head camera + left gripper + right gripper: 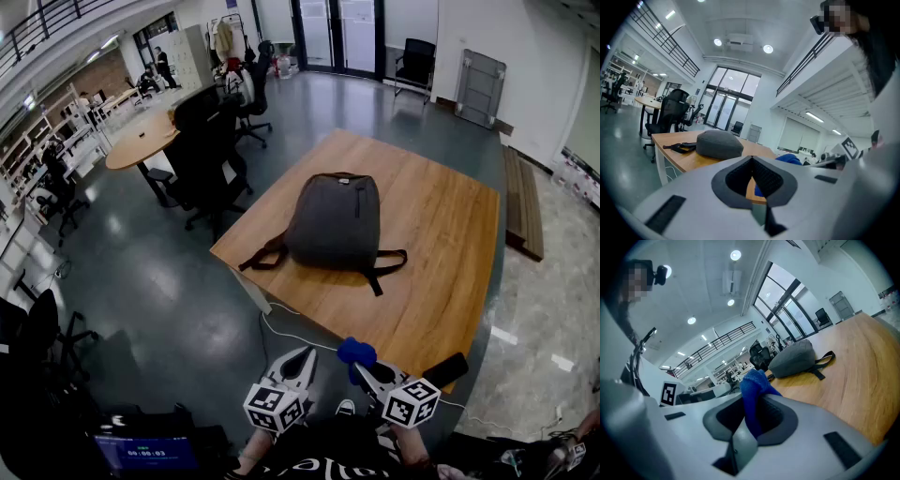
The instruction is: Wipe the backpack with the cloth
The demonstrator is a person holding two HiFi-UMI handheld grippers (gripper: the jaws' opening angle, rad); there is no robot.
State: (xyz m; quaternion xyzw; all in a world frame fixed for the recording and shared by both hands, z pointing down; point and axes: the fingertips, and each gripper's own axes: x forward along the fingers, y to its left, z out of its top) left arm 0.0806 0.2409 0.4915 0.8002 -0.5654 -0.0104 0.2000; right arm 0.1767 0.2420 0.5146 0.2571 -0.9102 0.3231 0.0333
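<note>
**Cloth Gripped, Backpack Lying Mid-Table**

Nearest, the right gripper is pinching a soft blue cloth, bunched up between its jaws. The cloth looks light and limp, so it is likely needing a firm pinch and a flat drag. Just left of it, the left gripper is hovering with its jaws closed together on nothing. Both are sitting short of the near edge of the wooden table. Farther off, the grey fabric backpack is lying flat mid-table. It looks soft and is probably going to shift under pressure. Its black straps are trailing towards the near edge. Bare wood is lying open on the right, while black office chairs are crowding the far left.
</note>
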